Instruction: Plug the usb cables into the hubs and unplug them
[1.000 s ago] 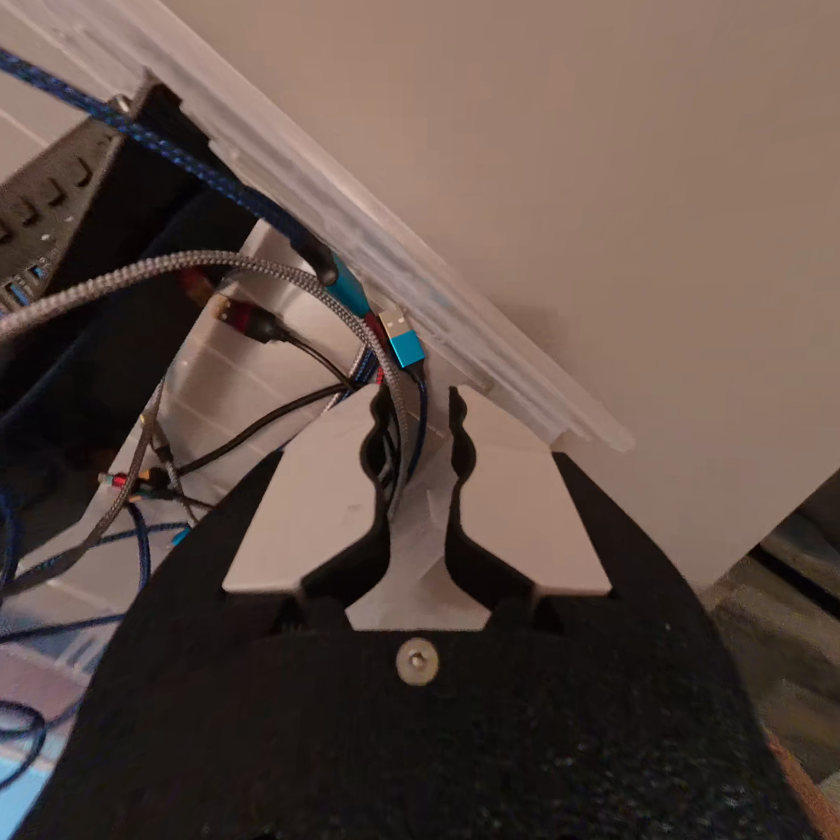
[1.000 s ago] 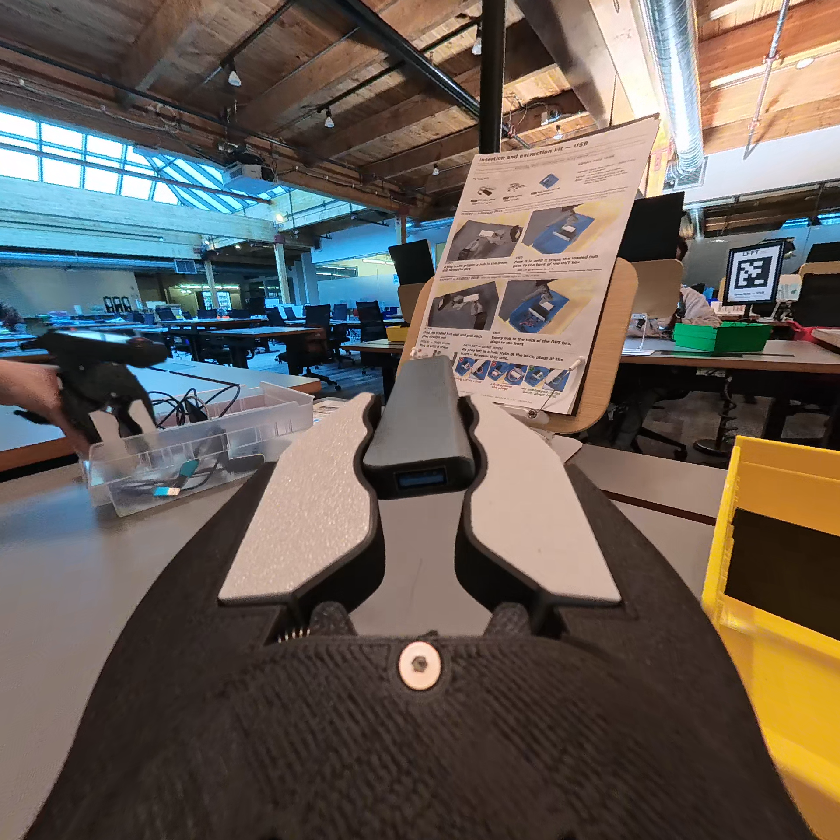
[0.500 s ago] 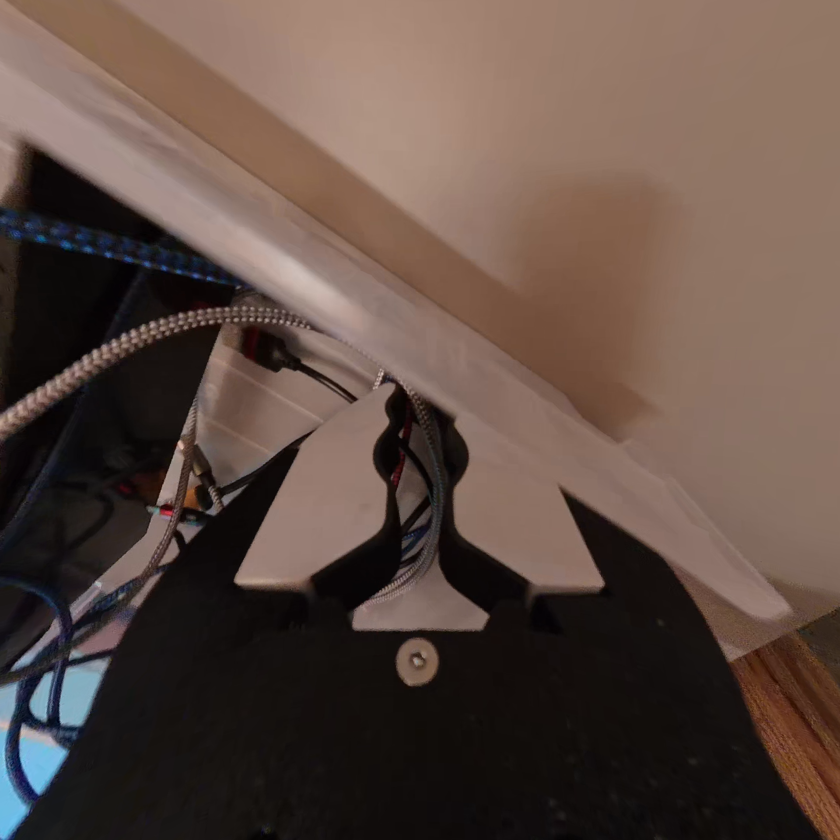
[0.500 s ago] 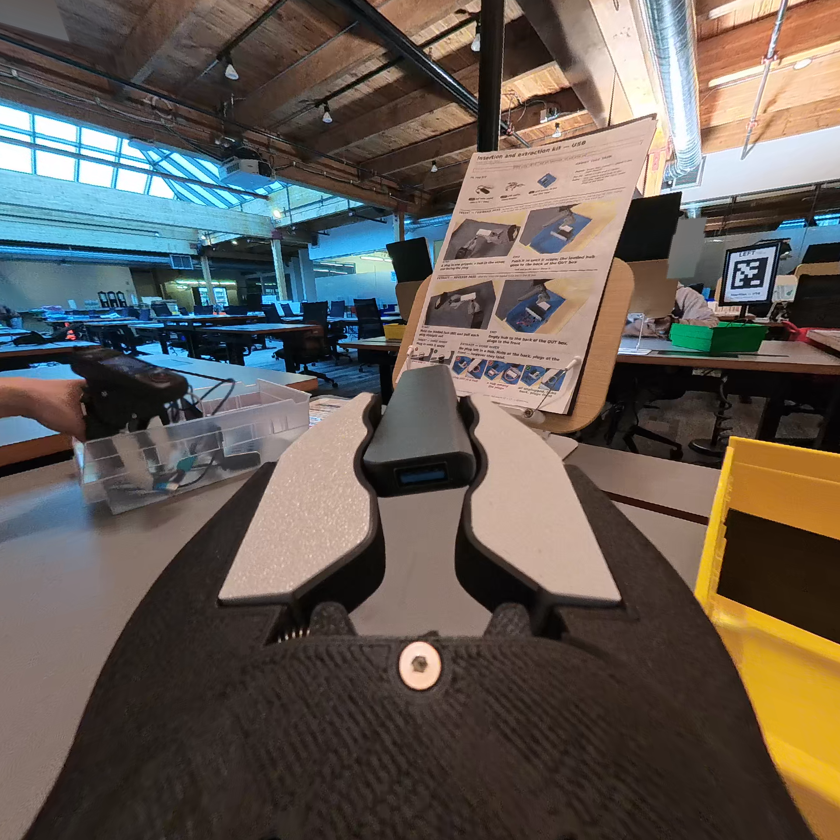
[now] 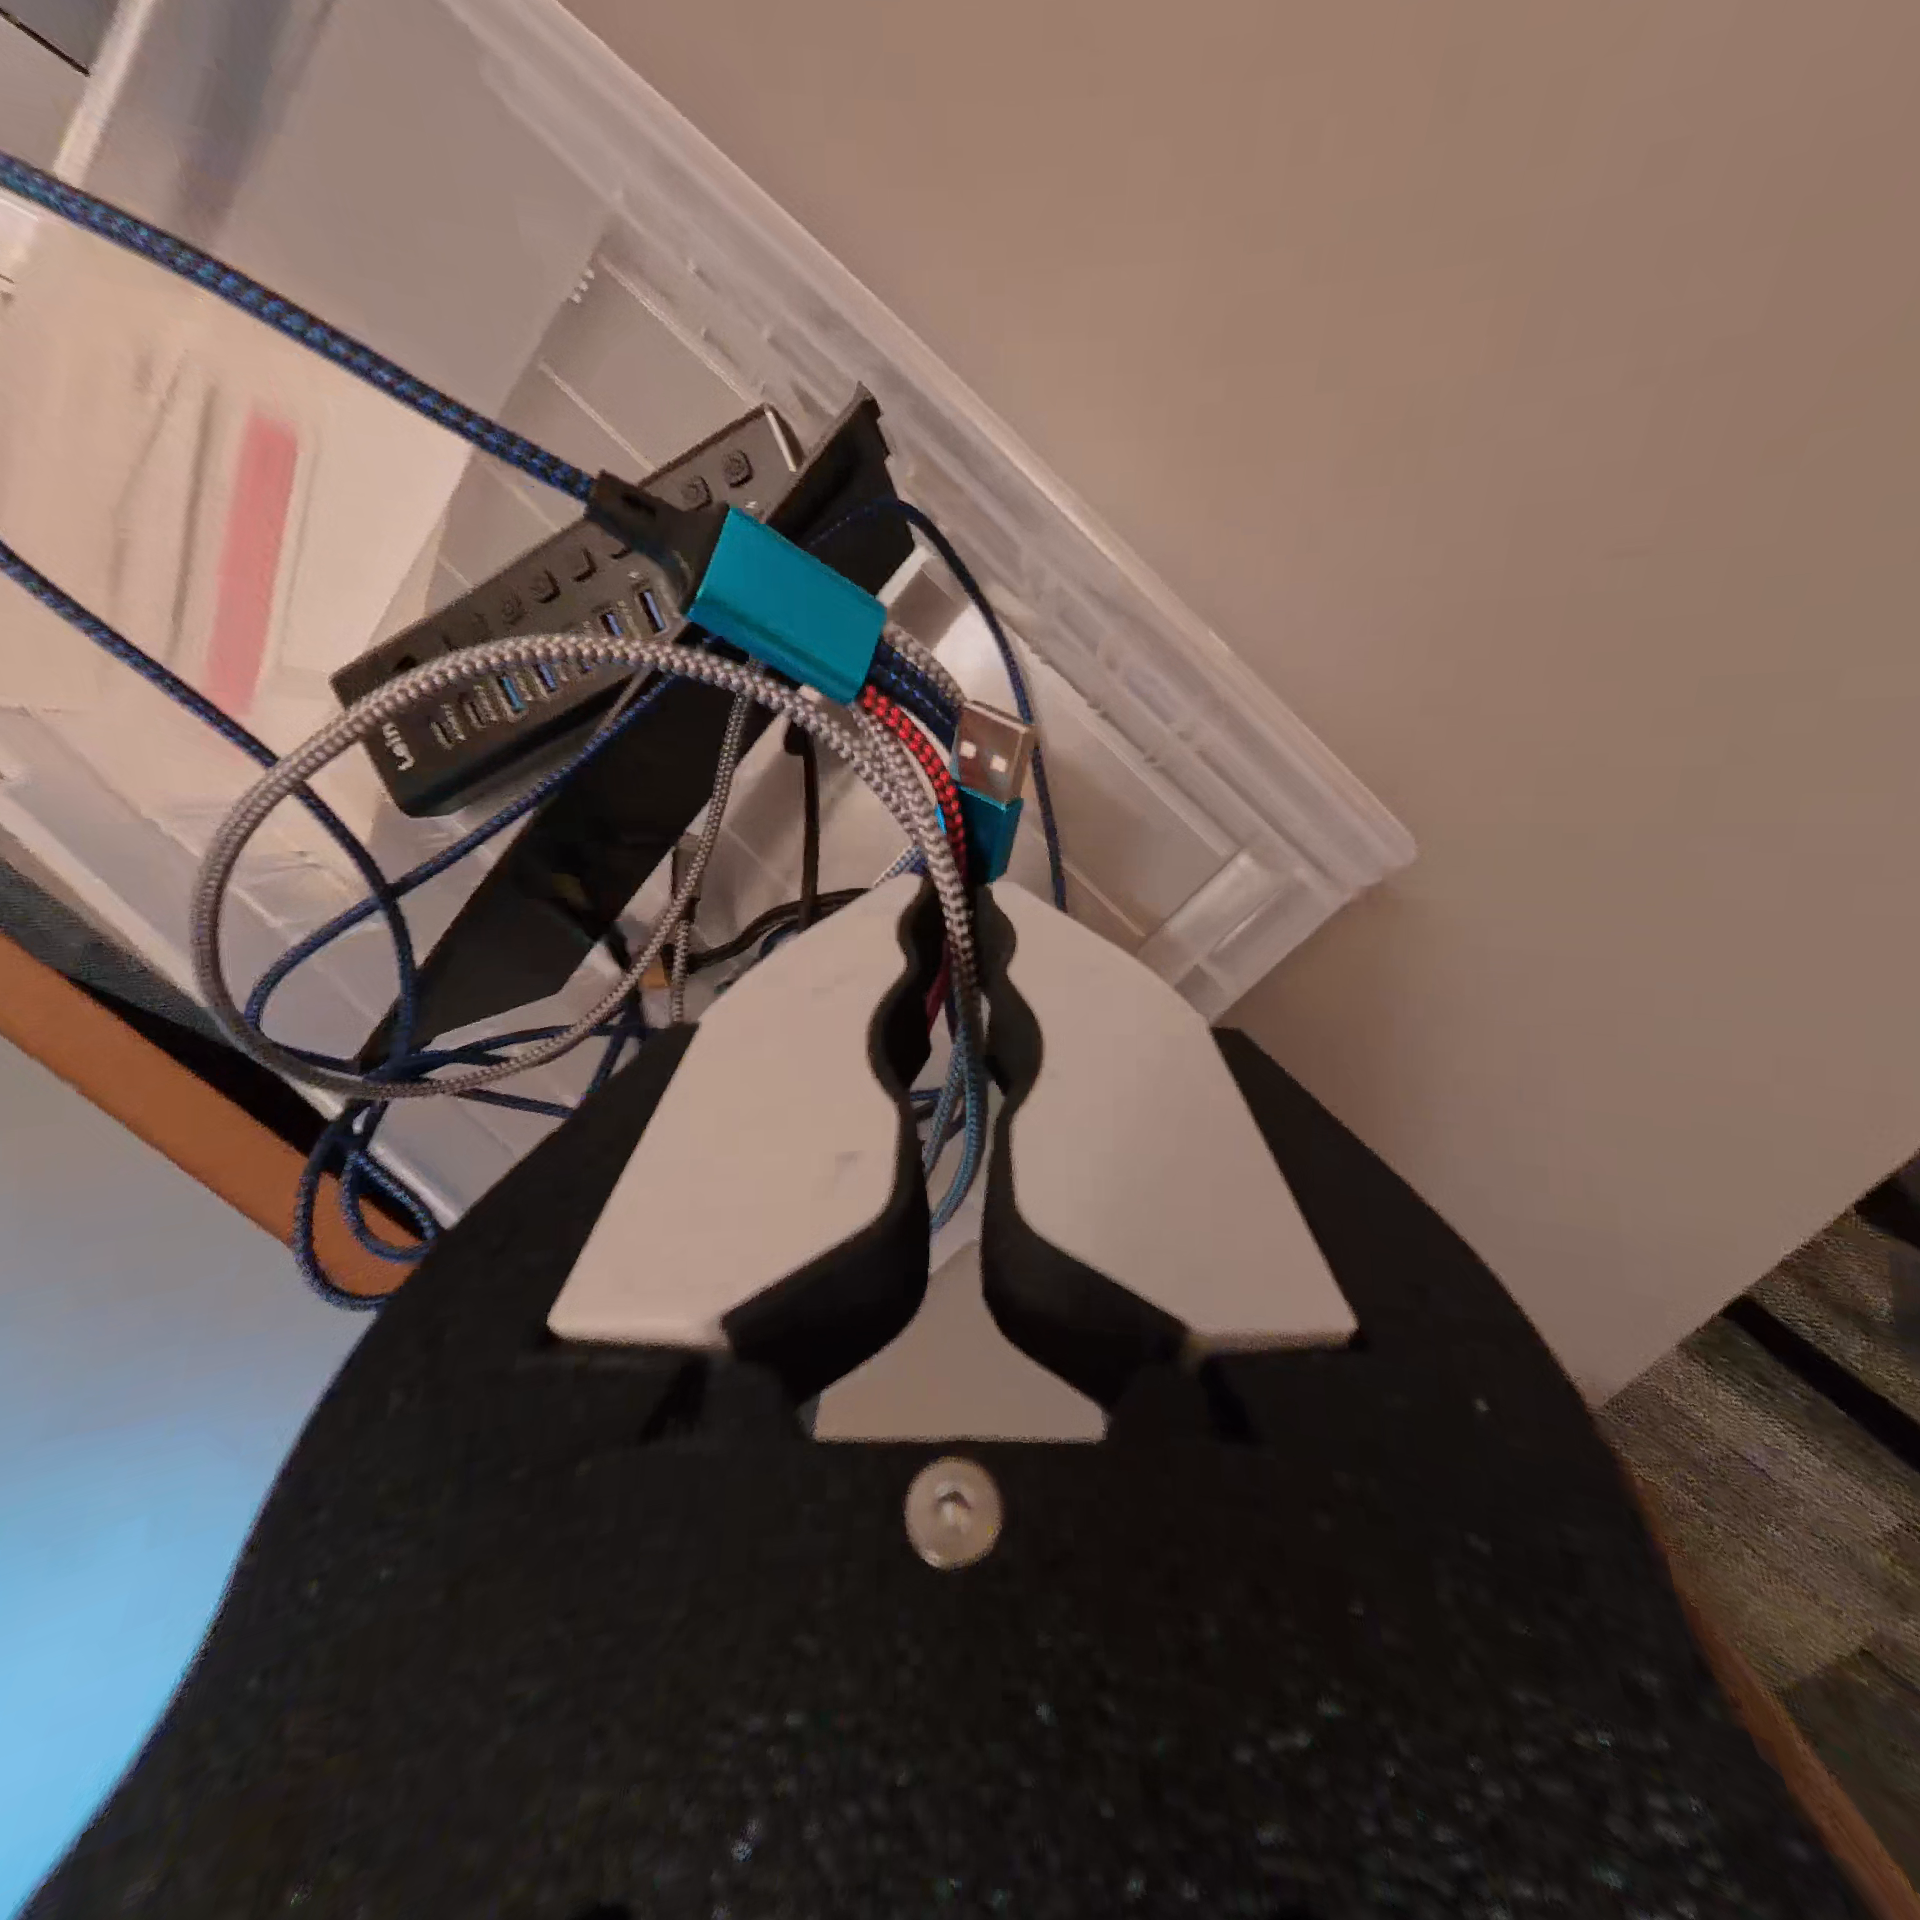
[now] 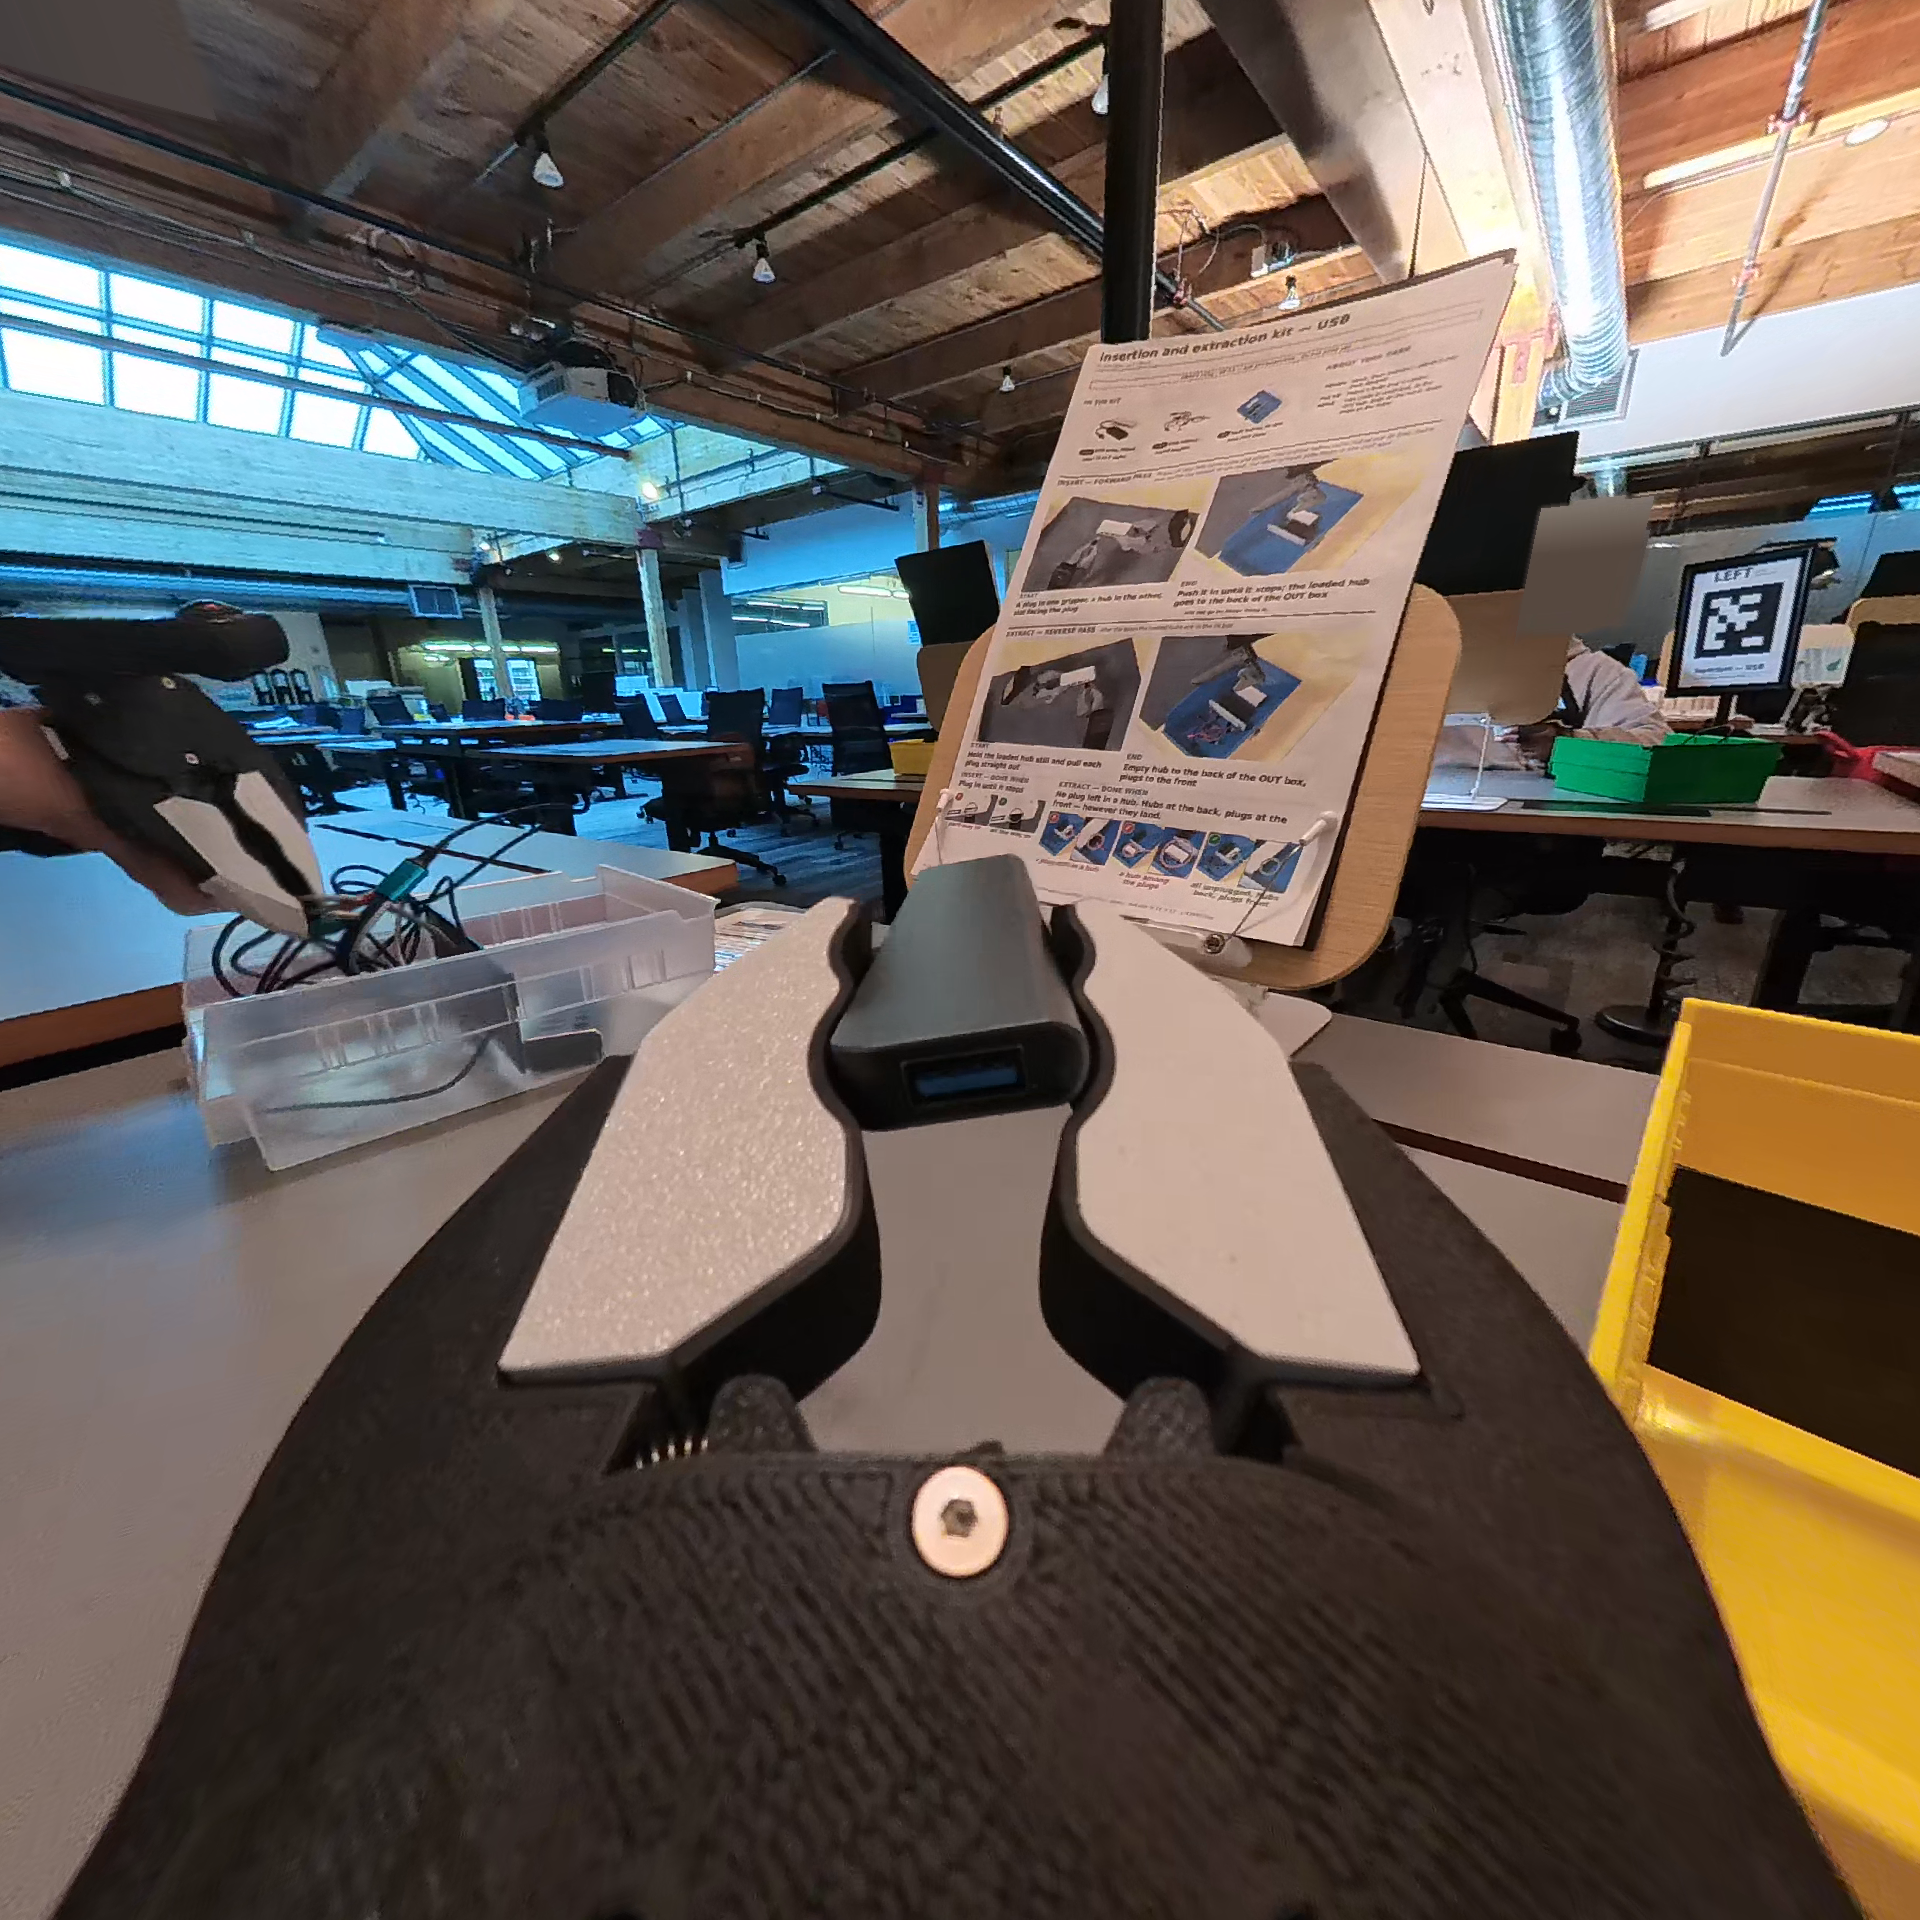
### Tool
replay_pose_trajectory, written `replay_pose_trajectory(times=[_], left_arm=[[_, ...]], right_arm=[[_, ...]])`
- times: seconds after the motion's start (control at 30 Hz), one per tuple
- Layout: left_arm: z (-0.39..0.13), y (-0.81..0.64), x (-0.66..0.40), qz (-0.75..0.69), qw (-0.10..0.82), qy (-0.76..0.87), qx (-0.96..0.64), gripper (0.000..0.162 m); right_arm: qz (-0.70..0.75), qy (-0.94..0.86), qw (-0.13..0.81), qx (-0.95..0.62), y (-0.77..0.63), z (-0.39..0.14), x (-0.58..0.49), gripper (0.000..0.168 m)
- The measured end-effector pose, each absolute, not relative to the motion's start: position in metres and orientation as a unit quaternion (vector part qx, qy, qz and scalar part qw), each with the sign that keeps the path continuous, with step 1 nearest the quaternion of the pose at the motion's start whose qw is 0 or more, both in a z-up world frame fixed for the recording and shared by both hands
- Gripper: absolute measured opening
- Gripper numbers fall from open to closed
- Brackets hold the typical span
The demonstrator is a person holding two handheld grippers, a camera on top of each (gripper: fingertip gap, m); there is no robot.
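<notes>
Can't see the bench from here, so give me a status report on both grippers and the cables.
Left hand-held gripper shut on tangled braided cables above clear plastic bin. Right hand-held gripper shut on small black hub. Nothing plugged in.

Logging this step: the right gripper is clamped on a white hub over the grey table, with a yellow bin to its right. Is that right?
Not quite: the hub in the right gripper is black, not white, as the right wrist view shows. It is over the grey table, yellow bin to its right.

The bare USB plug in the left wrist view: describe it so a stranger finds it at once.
Start at the clear plastic bin on the table. Above the left gripper, cables bunch together. The USB plug has a bare silver end on a teal shell, beside the red braided cable.
</notes>
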State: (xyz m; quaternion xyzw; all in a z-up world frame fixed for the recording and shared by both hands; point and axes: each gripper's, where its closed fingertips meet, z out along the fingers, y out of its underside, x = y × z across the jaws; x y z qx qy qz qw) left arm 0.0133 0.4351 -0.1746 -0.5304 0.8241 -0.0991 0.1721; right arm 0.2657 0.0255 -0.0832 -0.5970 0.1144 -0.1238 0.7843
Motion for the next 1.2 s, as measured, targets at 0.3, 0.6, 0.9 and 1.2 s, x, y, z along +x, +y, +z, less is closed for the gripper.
replay_pose_trajectory(times=[0.3, 0.6, 0.9, 1.2], left_arm=[[-0.184, 0.430, 0.010, -0.161, 0.161, 0.817, -0.529, 0.005], [-0.218, 0.432, 0.021, -0.146, 0.137, 0.804, -0.560, 0.023], [-0.153, 0.448, 0.056, -0.082, 0.250, 0.779, -0.570, 0.036], [-0.154, 0.502, 0.084, -0.050, 0.222, 0.758, -0.611, 0.046]], right_arm=[[-0.125, 0.108, 0.780, -0.604, 0.023, -0.087, 0.263, 0.035], [-0.126, 0.101, 0.776, -0.609, 0.023, -0.086, 0.261, 0.035], [-0.127, 0.095, 0.776, -0.611, 0.026, -0.083, 0.260, 0.035], [-0.124, 0.081, 0.779, -0.610, 0.033, -0.076, 0.252, 0.035]])
